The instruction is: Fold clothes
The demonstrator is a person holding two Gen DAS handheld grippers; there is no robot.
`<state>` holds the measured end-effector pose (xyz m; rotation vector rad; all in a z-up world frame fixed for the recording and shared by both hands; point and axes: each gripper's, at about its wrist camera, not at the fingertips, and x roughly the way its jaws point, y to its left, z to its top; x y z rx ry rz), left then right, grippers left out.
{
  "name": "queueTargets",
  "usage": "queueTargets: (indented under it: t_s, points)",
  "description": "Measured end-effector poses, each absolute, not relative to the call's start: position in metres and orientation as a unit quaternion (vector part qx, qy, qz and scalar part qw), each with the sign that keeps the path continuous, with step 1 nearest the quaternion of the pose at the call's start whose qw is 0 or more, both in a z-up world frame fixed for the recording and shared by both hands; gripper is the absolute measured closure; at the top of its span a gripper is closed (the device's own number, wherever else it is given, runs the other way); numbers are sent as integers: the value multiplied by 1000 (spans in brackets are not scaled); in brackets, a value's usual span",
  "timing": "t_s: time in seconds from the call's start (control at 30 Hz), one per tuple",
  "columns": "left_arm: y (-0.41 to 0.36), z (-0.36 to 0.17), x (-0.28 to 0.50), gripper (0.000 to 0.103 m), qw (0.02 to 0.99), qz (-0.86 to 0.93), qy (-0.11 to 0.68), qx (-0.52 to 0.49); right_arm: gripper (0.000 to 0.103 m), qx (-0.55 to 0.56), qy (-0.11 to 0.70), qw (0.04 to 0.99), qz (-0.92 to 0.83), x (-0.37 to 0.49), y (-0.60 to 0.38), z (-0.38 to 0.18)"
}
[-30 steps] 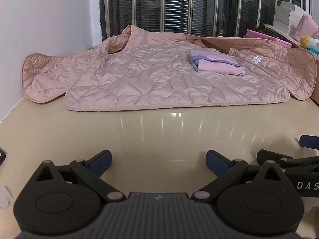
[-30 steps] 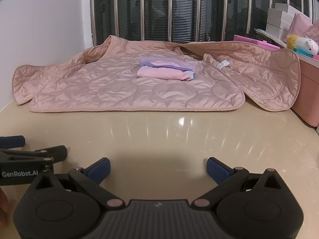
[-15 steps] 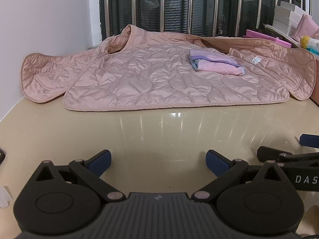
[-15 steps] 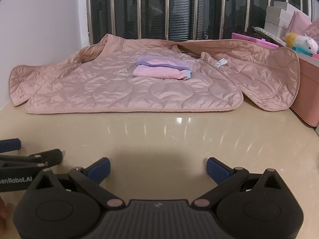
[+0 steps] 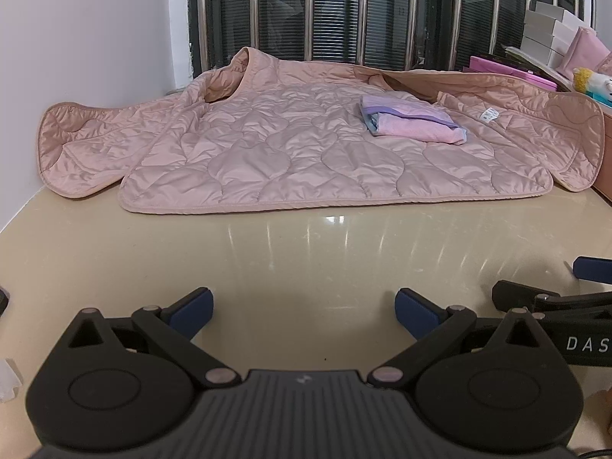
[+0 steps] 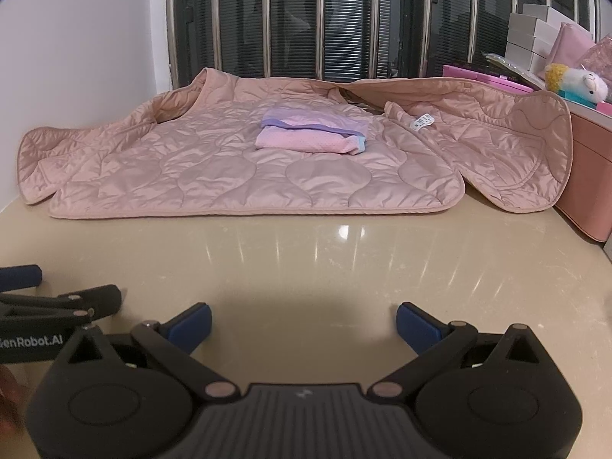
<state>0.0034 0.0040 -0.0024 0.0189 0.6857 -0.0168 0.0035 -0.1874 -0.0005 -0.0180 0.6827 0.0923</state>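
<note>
Left wrist view: the left gripper [image 5: 302,306] hangs low over the bare beige desk [image 5: 306,252] with its fingers [image 5: 191,306] spread wide and holding nothing; the right gripper [image 6: 302,319] is likewise open and empty, and the two sit side by side. The pink quilted jacket [image 5: 275,153] lies spread flat at the far end of the desk, well apart from both, one sleeve [image 5: 76,149] flung out toward the wall; a small folded pink and lilac garment [image 5: 413,122] rests on top of it. The jacket looks soft, puffy and light, with a slick sheen that would likely slip, so the bound hem [image 5: 306,206] or a sleeve cuff seems the surest hold; the folded piece probably has to come off first. Compared with a second ago, the jacket sits a touch nearer and higher in both views; nothing on the desk has moved.
</note>
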Motion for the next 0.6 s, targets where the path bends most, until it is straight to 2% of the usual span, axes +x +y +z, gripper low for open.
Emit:
queueTargets:
  t_s: [0.6]
  points:
    - [2,-2,2,1,943,7,334,8,0,-9,336,941,46,3,-189,0]
